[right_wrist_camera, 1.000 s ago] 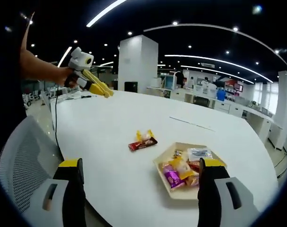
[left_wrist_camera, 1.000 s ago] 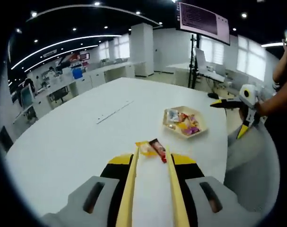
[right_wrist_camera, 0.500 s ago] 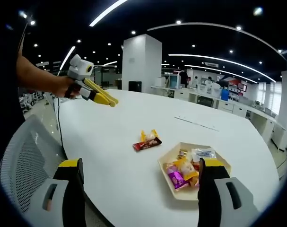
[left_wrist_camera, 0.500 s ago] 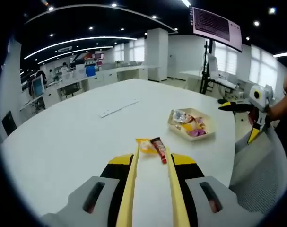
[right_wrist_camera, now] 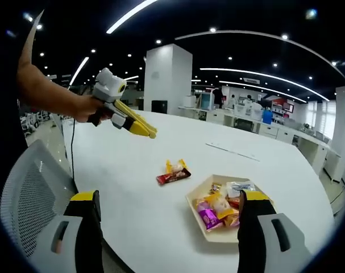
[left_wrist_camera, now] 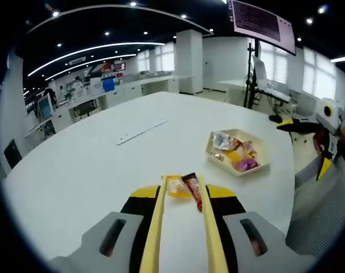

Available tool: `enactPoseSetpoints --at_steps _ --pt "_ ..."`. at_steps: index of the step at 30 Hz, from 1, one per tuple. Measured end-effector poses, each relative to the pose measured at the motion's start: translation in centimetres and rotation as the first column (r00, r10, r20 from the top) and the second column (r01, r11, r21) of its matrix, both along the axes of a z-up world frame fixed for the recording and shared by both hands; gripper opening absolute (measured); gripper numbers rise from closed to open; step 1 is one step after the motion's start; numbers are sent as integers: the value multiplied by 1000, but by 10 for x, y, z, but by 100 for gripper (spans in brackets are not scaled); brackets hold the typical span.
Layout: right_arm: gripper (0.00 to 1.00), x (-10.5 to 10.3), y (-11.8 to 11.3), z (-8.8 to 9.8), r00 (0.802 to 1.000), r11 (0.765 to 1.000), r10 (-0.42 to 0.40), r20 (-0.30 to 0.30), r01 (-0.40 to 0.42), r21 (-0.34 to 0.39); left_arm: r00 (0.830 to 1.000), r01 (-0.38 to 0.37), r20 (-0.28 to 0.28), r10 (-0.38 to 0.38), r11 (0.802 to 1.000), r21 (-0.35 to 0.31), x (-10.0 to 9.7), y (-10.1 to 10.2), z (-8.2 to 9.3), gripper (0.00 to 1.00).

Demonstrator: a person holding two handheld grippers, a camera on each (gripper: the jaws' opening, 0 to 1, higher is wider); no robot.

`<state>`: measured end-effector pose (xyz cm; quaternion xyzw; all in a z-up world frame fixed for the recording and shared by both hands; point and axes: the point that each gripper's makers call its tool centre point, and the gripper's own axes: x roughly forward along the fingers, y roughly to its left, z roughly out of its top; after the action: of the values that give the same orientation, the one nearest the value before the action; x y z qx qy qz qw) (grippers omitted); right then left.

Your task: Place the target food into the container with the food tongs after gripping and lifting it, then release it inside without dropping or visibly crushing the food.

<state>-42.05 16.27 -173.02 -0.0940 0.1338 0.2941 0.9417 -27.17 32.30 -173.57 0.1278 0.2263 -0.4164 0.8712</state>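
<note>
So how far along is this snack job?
Early. The tray already holds several snacks. Two wrapped snacks lie on the table, not yet gripped. The left gripper hovers over the table, jaws nearly closed and empty. Gripping, lifting and placing remain.

A: What lies ahead of the left gripper (left_wrist_camera: 182,190)?

B: Two wrapped snacks on the white table (left_wrist_camera: 92,165), a yellow packet (left_wrist_camera: 176,186) and a dark red bar (left_wrist_camera: 192,189) touching it, just at the tips of the long yellow jaws, which stand a little apart with bare tabletop between them.

A: And the container?

B: A beige tray (left_wrist_camera: 238,151) of mixed sweets (bright wrappers, too small to name) sits near the table's right edge. Beyond that edge the right gripper (left_wrist_camera: 300,126) hangs, held by a hand.
</note>
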Motion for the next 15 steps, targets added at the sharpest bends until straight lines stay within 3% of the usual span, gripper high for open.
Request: enactPoseSetpoints --at_steps 11,13,15 --pt "100 1 -2 5 1000 1000 -12 18 12 9 998 -39 -47 42 997 67 29 -32 -44 26" --pt "100 1 -3 5 1000 1000 -15 15 15 9 998 -46 -39 51 992 114 34 -35 -52 26" --pt "100 1 -3 5 1000 1000 -12 24 12 -10 997 -52 -58 58 994 99 37 -41 -57 26"
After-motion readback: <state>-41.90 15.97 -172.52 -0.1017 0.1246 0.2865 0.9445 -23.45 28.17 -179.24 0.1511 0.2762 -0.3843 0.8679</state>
